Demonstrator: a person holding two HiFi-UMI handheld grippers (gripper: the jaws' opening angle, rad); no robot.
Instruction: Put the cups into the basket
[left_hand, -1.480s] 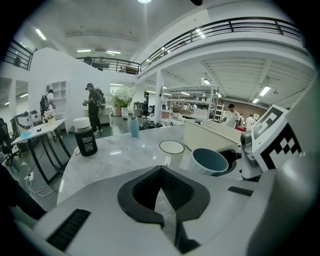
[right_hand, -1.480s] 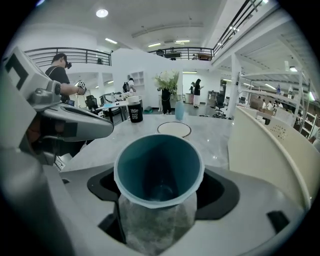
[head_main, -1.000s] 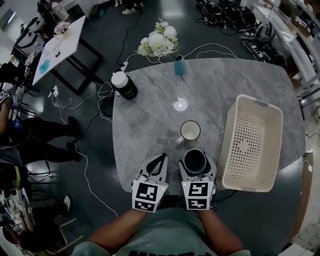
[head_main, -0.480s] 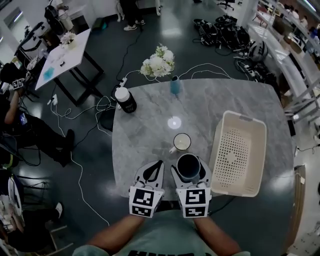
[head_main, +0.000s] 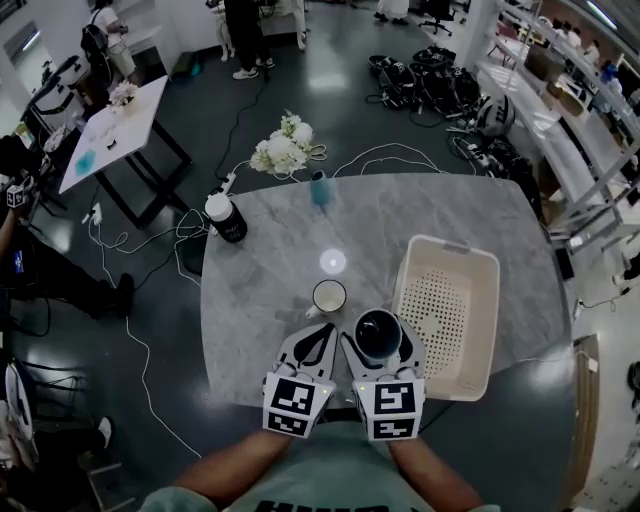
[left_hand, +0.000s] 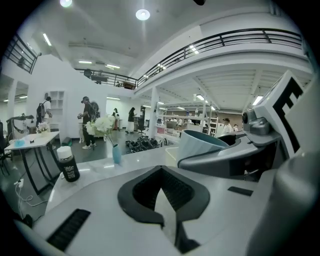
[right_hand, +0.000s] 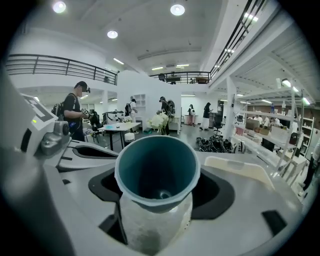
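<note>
My right gripper (head_main: 379, 340) is shut on a dark teal cup (head_main: 378, 330), held upright over the table's near edge, just left of the cream basket (head_main: 478, 330). The right gripper view looks straight into the cup (right_hand: 157, 172), which stands between the jaws. A white mug (head_main: 328, 296) sits on the marble table (head_main: 260, 300), just beyond both grippers. My left gripper (head_main: 322, 335) is beside the right one, shut with nothing in it. In the left gripper view the teal cup (left_hand: 200, 144) shows to the right of the left gripper (left_hand: 161, 192).
A black bottle with a white cap (head_main: 226, 218) stands at the table's far left. A blue vase (head_main: 319, 188) with white flowers (head_main: 281, 152) is at the far edge. Cables lie on the floor beyond. The basket is perforated and holds nothing.
The teal cup in my right gripper has moved right, away from the white mug and closer to the basket's left wall. The head view has shifted and pulled back.
</note>
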